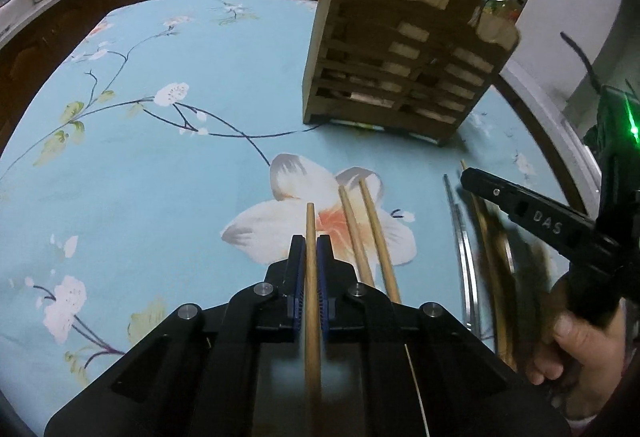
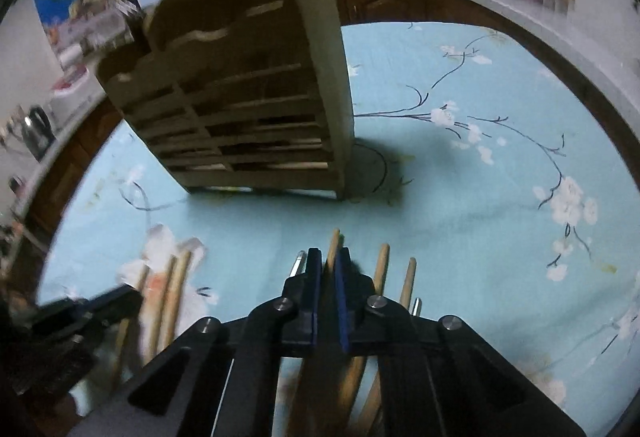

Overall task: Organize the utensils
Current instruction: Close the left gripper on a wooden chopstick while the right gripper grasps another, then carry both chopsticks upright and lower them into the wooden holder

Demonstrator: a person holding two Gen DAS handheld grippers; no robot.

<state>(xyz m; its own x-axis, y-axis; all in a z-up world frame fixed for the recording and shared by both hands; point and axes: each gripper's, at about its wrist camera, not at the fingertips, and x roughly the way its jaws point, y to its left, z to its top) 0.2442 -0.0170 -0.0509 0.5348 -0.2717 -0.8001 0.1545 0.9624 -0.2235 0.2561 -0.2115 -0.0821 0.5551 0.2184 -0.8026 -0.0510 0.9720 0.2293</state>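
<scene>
Chopsticks (image 1: pixel 311 277) feel light, stiff, slippery; I am clamping one mid-shaft in the left hand-held gripper (image 1: pixel 311 257), another (image 2: pixel 331 257) in the right hand-held gripper (image 2: pixel 328 269), both near the tabletop's (image 1: pixel 160 177) front edge, before the wooden rack (image 1: pixel 400 57).

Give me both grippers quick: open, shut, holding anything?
Left gripper: shut on a wooden chopstick.
Right gripper: shut on another wooden stick, likely a chopstick.
</scene>
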